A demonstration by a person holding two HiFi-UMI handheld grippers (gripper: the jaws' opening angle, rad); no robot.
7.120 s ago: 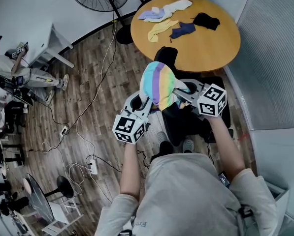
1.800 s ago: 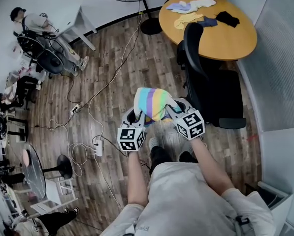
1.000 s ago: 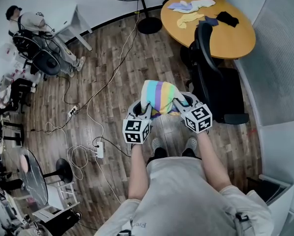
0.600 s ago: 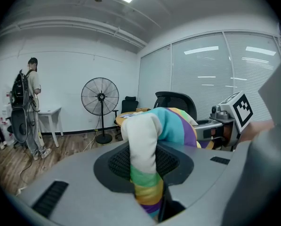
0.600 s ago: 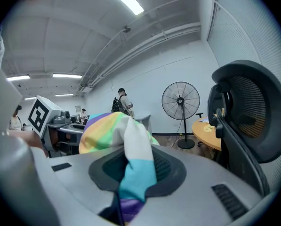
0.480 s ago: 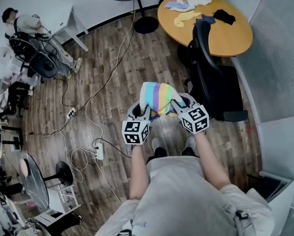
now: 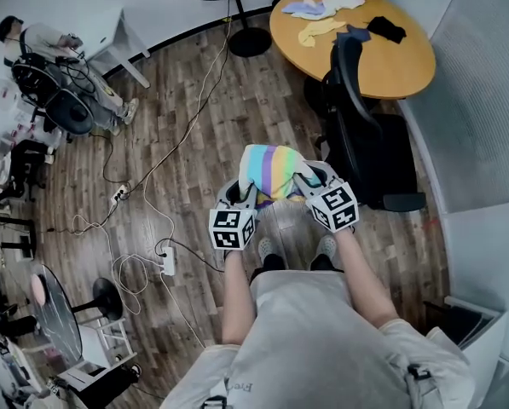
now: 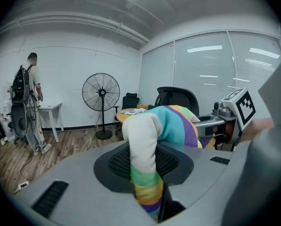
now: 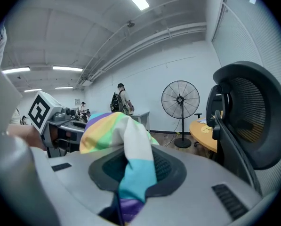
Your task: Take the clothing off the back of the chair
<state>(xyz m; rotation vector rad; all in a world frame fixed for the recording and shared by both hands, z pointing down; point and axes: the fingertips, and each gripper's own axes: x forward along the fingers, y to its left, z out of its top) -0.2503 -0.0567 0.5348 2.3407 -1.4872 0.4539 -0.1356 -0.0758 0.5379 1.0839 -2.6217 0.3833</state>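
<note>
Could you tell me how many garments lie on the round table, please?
5, at the far end: lilac garment, white garment, yellow garment, navy garment, black garment; overlaps might hide more.

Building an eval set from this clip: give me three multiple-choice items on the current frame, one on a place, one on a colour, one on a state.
1. Where is the striped garment?
A) On the round table
B) Held up in front of the person, between the two claws
C) On the floor

2. What colour is the office chair?
A) Black
B) Red
C) White

3. What is the state of the left claw?
A) Wide open and empty
B) Shut on the striped garment
C) Shut on a cable

Key:
1 B: the head view shows the garment bridging the left claw and the right claw, clear of the chair.
2 A: its back and seat are black in the head view.
3 B: the left gripper view shows the fabric pinched between its jaws.
</note>
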